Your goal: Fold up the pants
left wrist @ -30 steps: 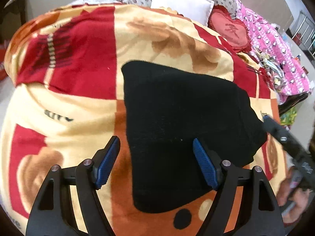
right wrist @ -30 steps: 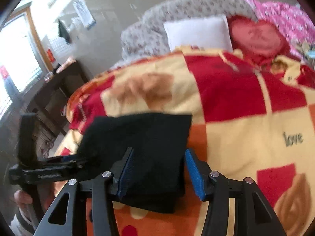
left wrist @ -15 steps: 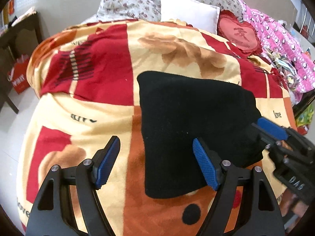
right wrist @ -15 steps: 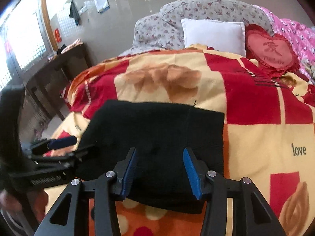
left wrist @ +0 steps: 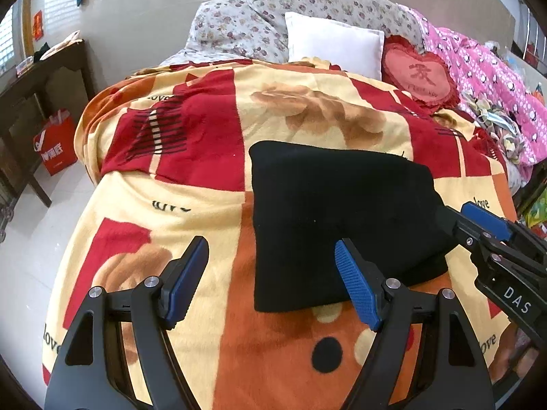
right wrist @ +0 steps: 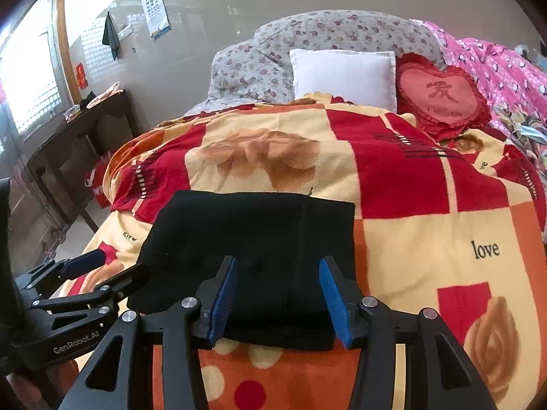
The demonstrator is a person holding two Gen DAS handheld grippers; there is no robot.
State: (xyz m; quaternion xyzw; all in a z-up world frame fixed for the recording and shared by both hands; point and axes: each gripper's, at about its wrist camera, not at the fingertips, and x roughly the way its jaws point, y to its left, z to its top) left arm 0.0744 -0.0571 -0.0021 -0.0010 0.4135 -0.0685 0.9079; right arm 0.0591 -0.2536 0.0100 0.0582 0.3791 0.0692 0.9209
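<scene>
- pants (left wrist: 338, 218): black, folded into a compact rectangle, flat on blanket (left wrist: 191, 184); centre-right of left wrist view, lower centre of right wrist view (right wrist: 253, 239); a vertical fold ridge shows toward its right side in right view
- left gripper (left wrist: 271, 280): bottom of its own frame, jaws spread wide, nothing between them; left blue pad over bare blanket, right pad over the near edge of the pants; contact w/ cloth can't be told. Also seen at lower left of right view (right wrist: 109, 273), fingers apart, tips by the pants' left edge
- right gripper (right wrist: 277, 299): bottom centre of its frame, jaws released w/ a gap, both pads over the pants' near edge, no cloth pinched. In left view it comes in from right edge (left wrist: 468, 220), tip at the pants' right edge
- blanket: red/cream/orange squares w/ rose prints and "love" lettering, covers the bed in both views (right wrist: 427, 212)
- white pillow (left wrist: 333, 46) upper centre, w/ floral bedding (left wrist: 259, 24) behind it
- heart cushion (left wrist: 418, 77), red, upper right, just beside pillow
- pink quilt (left wrist: 489, 78) far right
- dark table (left wrist: 37, 78) at left edge, red bag (left wrist: 54, 145) on floor beside it
- eye chart (right wrist: 155, 7) on wall, upper left of right view
</scene>
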